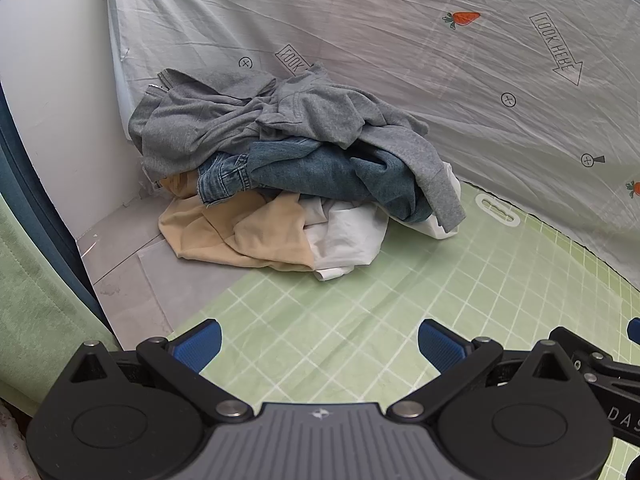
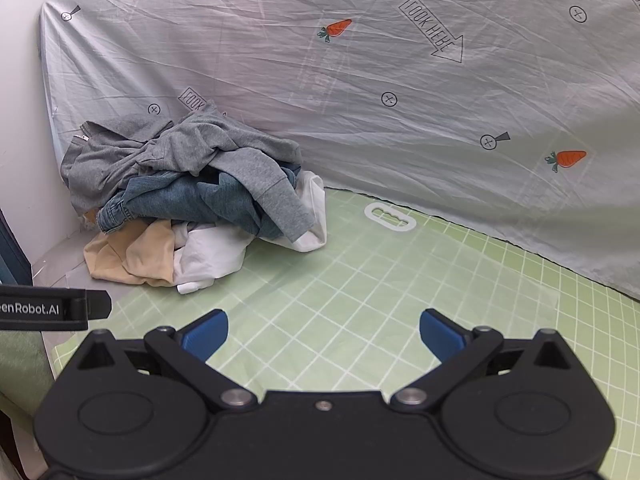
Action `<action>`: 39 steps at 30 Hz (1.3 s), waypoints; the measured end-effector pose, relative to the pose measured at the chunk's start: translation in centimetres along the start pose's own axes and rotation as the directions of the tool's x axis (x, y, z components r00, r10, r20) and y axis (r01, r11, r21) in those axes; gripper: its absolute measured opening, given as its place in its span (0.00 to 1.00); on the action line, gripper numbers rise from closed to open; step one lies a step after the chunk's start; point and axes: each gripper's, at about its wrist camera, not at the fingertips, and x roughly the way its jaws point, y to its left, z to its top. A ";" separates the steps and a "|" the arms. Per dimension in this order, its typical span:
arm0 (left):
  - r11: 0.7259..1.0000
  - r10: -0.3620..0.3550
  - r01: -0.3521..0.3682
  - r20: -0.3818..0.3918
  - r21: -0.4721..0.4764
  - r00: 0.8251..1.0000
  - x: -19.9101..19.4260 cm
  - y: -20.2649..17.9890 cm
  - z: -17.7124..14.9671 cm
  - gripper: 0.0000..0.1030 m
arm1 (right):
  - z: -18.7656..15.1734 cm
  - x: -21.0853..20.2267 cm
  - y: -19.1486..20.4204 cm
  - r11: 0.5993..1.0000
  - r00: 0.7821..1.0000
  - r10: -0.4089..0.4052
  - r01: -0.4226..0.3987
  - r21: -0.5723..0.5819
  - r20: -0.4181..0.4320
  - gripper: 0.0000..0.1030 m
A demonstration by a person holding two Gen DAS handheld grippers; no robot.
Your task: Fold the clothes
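Two open tools (image 1: 320, 344) (image 2: 324, 334), logo strap (image 2: 52, 308) right view only

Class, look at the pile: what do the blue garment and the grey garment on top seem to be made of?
Blue garment: likely denim, shown by its faded weave and stitched seams. Grey garment: probably soft matte heathered jersey or fleece knit; it drapes limply.

The grey sheet (image 2: 360, 120) hung at the back carries arrow outlines printed "LOOK HERE" (image 2: 434, 36), upside down, upper right in both views; another arrow at centre left shows only "LOOK" (image 1: 291, 60) above the clothes. In the right wrist view, a black tool part (image 2: 52, 308) at left reads "enRobot.AI". In the left wrist view, a black part (image 1: 624, 416) at lower right reads "DAS".
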 end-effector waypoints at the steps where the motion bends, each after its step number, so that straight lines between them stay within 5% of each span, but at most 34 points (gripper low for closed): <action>1: 1.000 0.001 -0.001 0.001 0.001 1.000 0.0 0.0 0.0 1.00 | 0.0 0.1 0.0 1.000 1.000 0.000 0.000 0.000 0.000 1.00; 39: 1.000 -0.005 0.005 0.001 0.001 1.000 0.1 0.0 0.0 1.00 | -0.3 0.1 -0.3 1.000 1.000 -0.020 0.020 -0.001 -0.002 1.00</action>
